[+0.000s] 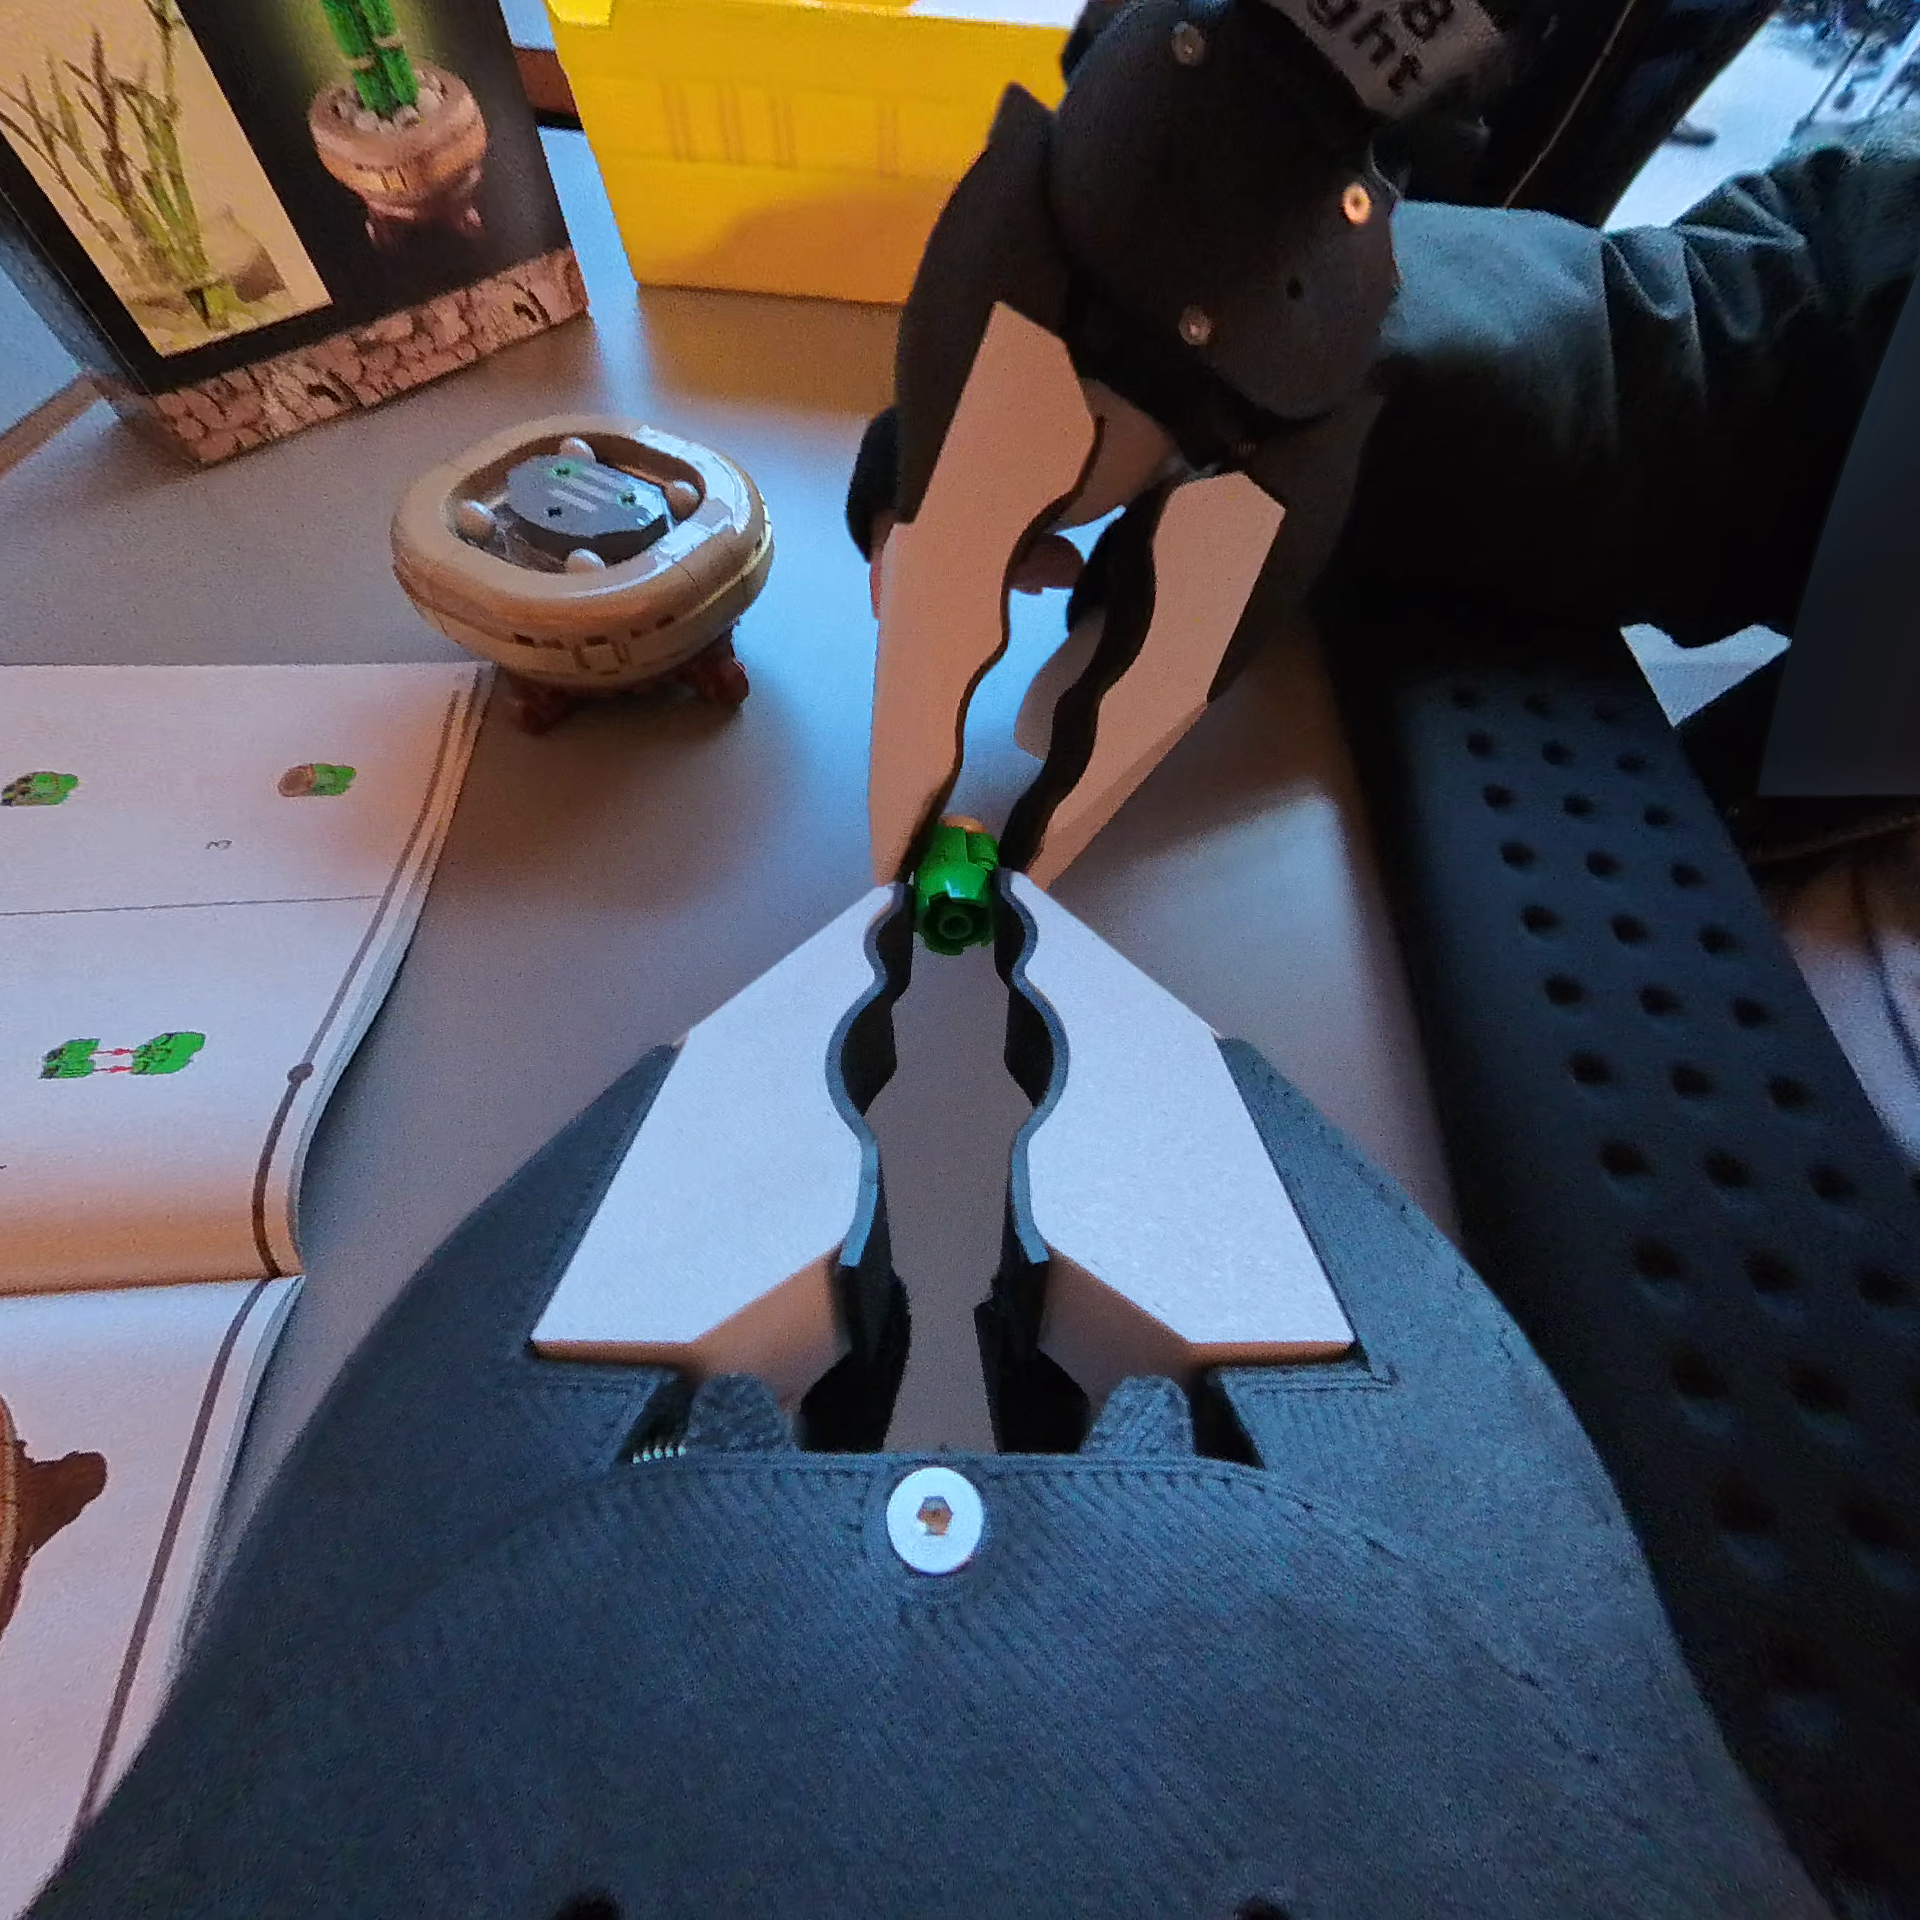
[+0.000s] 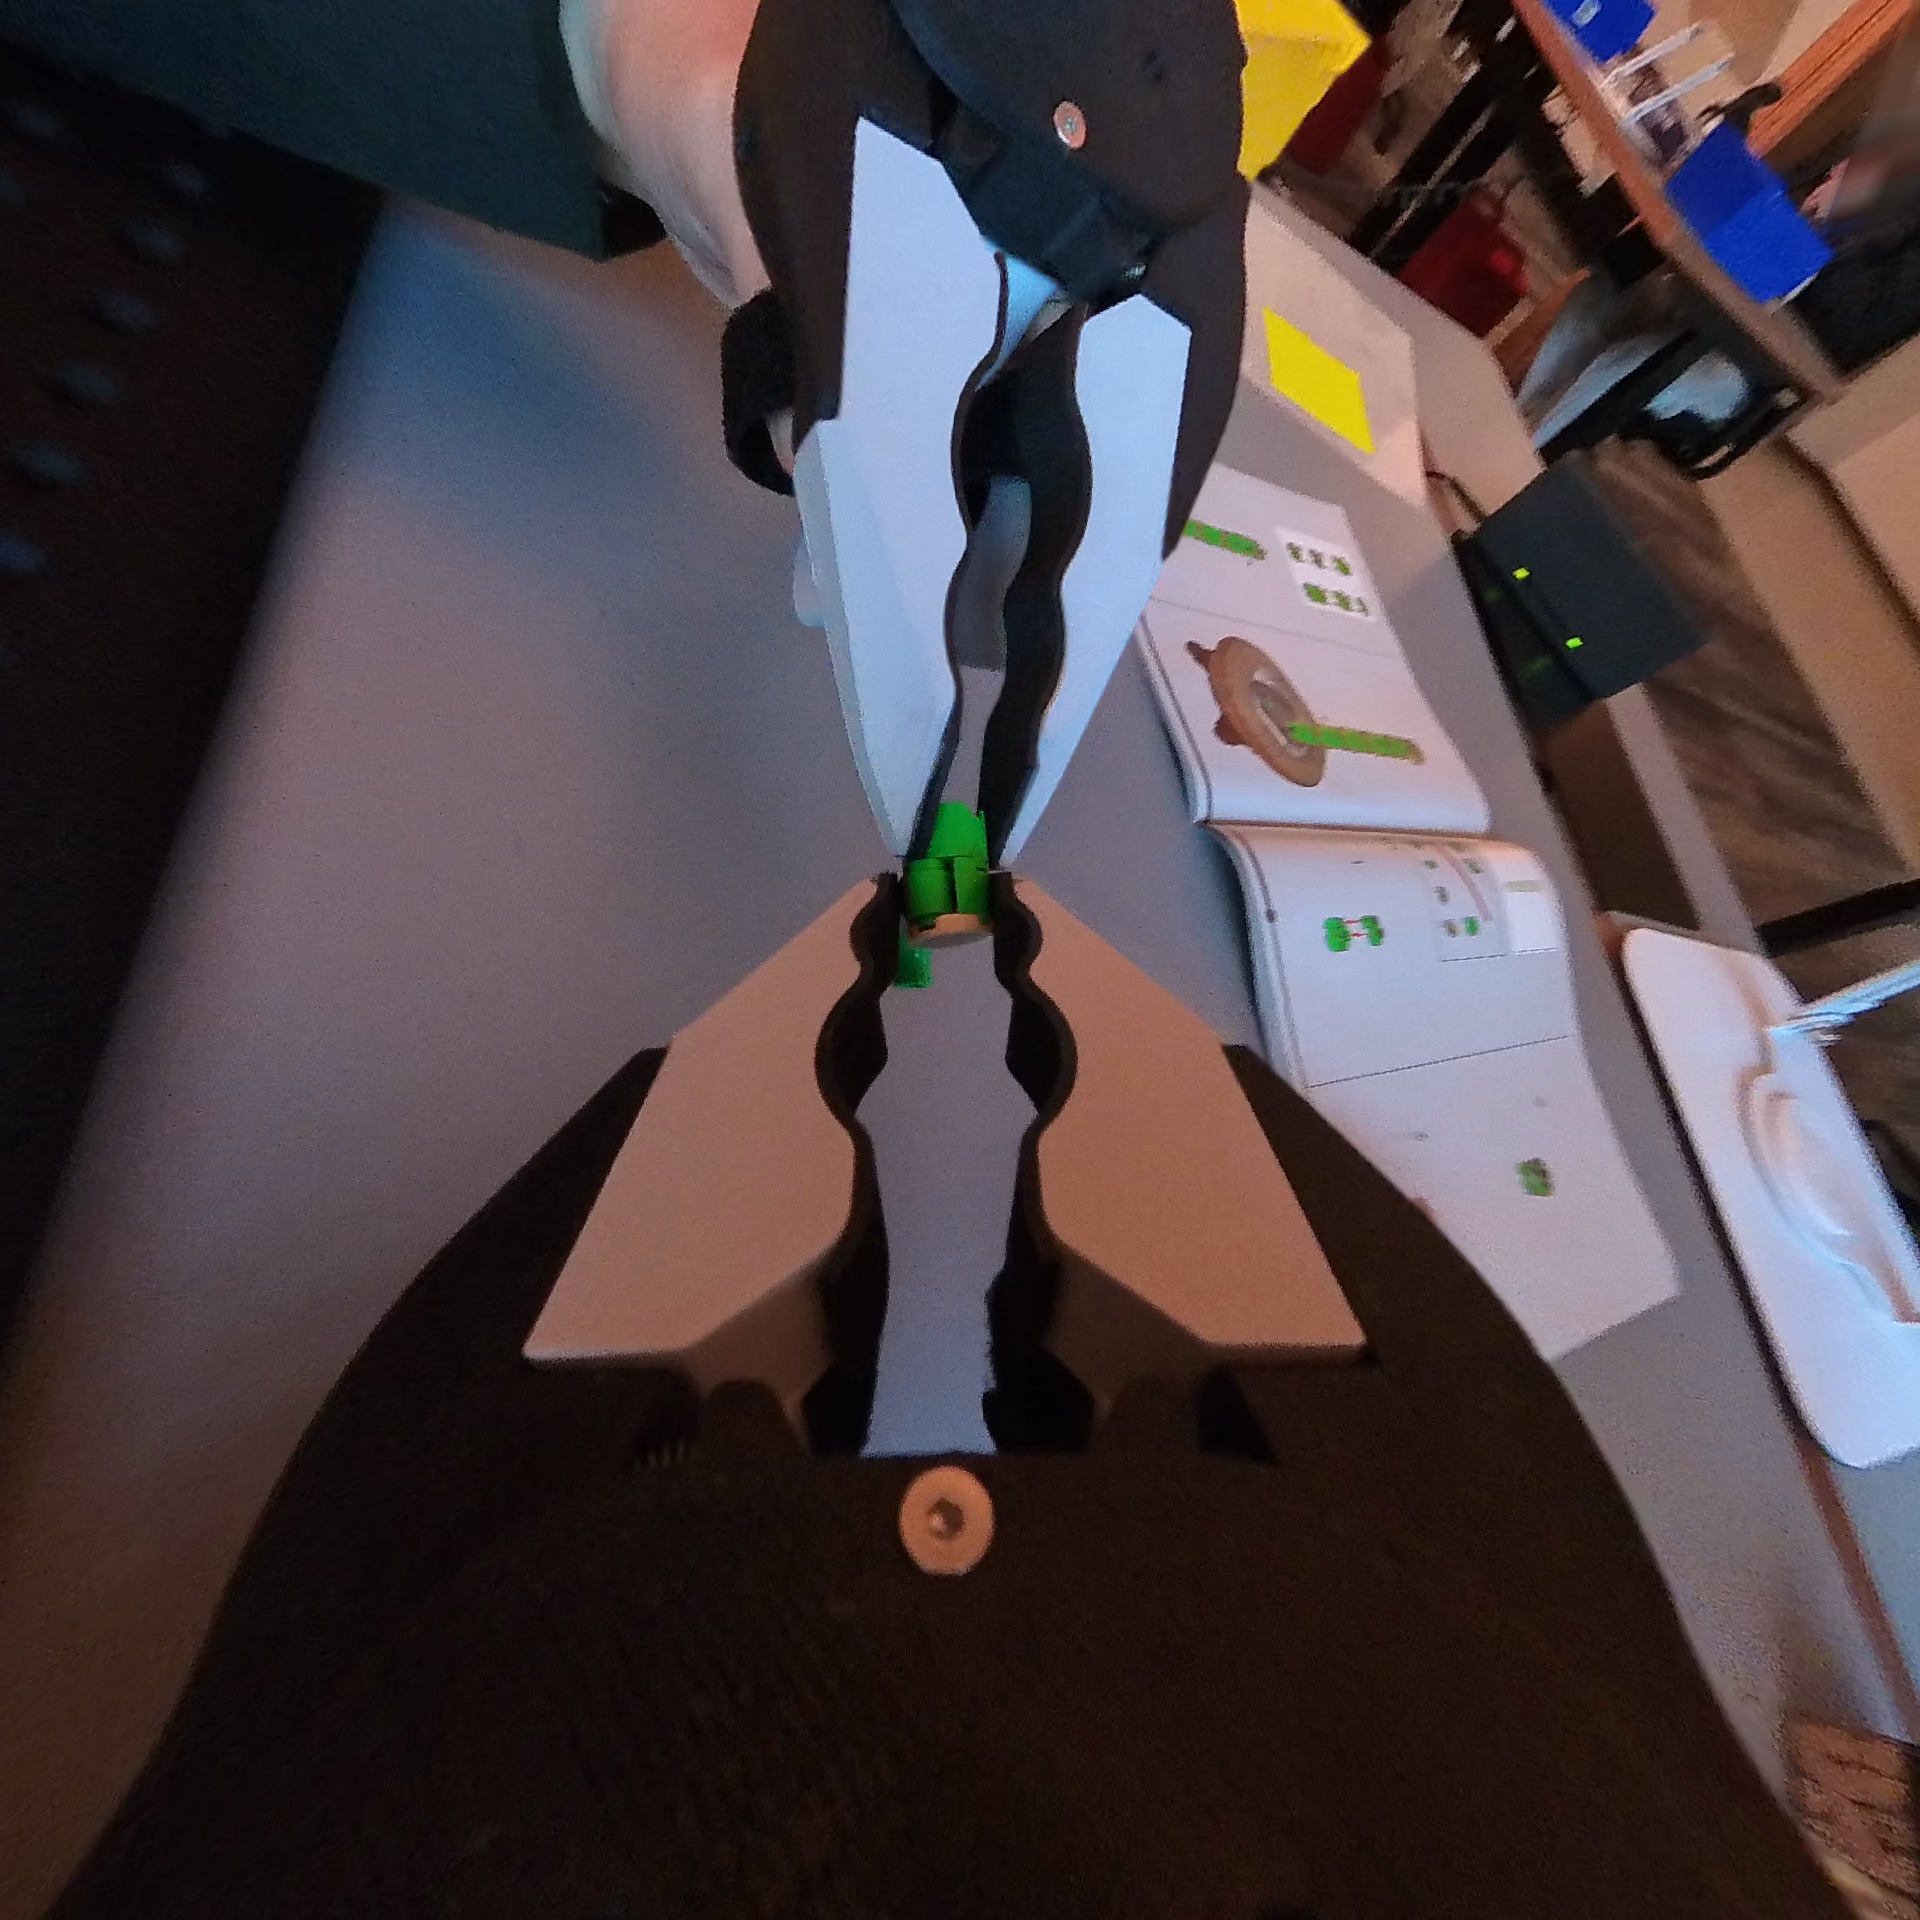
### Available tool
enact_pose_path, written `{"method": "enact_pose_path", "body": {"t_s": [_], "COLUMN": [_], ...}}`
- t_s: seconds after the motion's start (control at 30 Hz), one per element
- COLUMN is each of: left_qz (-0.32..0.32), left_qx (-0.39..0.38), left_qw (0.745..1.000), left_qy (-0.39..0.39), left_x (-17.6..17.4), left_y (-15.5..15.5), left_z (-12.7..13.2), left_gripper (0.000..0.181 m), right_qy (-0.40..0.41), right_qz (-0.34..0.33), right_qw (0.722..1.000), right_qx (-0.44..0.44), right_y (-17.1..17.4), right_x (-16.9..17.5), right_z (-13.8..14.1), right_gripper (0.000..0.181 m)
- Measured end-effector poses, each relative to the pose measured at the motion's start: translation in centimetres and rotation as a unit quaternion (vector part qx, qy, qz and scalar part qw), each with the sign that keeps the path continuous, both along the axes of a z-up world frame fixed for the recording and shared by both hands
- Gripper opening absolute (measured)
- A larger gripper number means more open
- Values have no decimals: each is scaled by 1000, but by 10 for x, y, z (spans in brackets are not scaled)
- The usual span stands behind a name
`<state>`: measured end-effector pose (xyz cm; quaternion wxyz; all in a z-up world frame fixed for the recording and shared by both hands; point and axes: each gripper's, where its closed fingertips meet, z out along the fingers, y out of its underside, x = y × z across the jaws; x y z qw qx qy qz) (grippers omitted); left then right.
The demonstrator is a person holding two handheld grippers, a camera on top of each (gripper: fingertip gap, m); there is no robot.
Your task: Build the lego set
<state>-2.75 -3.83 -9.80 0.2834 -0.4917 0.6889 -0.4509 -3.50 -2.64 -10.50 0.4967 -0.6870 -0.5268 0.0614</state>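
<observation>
My left gripper (image 1: 951,891) is shut on a small round green lego piece (image 1: 951,920) and holds it above the grey table (image 1: 623,883). My right gripper (image 1: 964,854) comes in from the top, tip to tip with it, shut on a green piece with a tan end (image 1: 964,828). The two pieces touch. In the right wrist view my right gripper (image 2: 945,891) holds the green-and-tan piece (image 2: 940,899), and the left gripper (image 2: 956,847) holds its green piece (image 2: 956,829) from above. The tan lego pot (image 1: 582,551) stands on the table to the left.
The open instruction booklet (image 1: 187,935) lies at the left and also shows in the right wrist view (image 2: 1434,997). The lego box (image 1: 260,208) and a yellow box (image 1: 790,145) stand behind. A black perforated surface (image 1: 1662,1039) is at the right. A white tray (image 2: 1787,1195) lies beyond the booklet. My two grippers' fingertips are within a few centimetres of each other. Both grippers' tips are roughly 15 cm from the tan lego pot (image 1: 582,551).
</observation>
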Motion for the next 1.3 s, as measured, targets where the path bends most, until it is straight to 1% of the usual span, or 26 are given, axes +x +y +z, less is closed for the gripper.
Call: {"method": "enact_pose_path", "body": {"t_s": [0.13, 0.2, 0.37, 0.43, 0.57, 0.67, 0.77, 0.9, 0.93, 1.0, 1.03, 1.07, 1.1, 1.13, 1.23, 1.3], "left_qz": [-11, -10, -14, -15, -14, -13, -6, 2, 8, 57, 56, 54, 55, 50, 25, 28], "left_qx": [22, 28, 53, 58, 32, 47, 43, 73, 82, 129, 105, 64, 48, 60, 91, 102], "left_qw": [1000, 999, 998, 998, 999, 998, 999, 997, 996, 990, 993, 996, 997, 997, 995, 994], "left_qy": [11, 15, 35, 34, 23, 28, 21, 16, 17, 32, 18, 8, -3, -18, -31, -22], "left_x": [0, 0, -2, -3, -4, -4, -6, -8, -10, -25, -35, -41, -44, -43, -38, -37], "left_y": [-2, -2, -2, -1, 1, -1, 0, 0, 1, 28, 30, 28, 27, 24, 11, 12], "left_z": [-8, -10, -19, -19, -20, -24, -23, -24, -25, -31, -29, -26, -22, -18, -15, -20], "left_gripper": [14, 14, 14, 14, 14, 14, 14, 14, 14, 14, 14, 14, 14, 14, 14, 14], "right_qy": [55, 62, 48, 66, 104, 99, 108, 96, 94, 52, 62, 98, 119, 124, 114, 97], "right_qz": [4, 2, 0, 7, 14, 21, 28, 28, 28, 0, -6, -12, -18, -19, 18, 41], "right_qw": [995, 993, 993, 992, 988, 990, 989, 991, 992, 996, 996, 993, 991, 990, 990, 990], "right_qx": [-81, -98, -108, -109, -109, -103, -101, -86, -80, -74, -66, -62, -66, -68, -81, -98], "right_y": [-3, -4, -4, -3, -1, -3, -4, -3, -4, 2, 4, 6, 10, 13, 9, 3], "right_x": [-2, -2, -2, -3, -4, -4, -5, -6, -6, 8, 14, 17, 21, 22, 12, 4], "right_z": [-8, -10, -20, -21, -20, -25, -24, -26, -25, -36, -33, -23, -19, -18, -21, -26], "right_gripper": [14, 14, 15, 15, 15, 15, 15, 15, 15, 13, 13, 13, 13, 13, 14, 15]}}
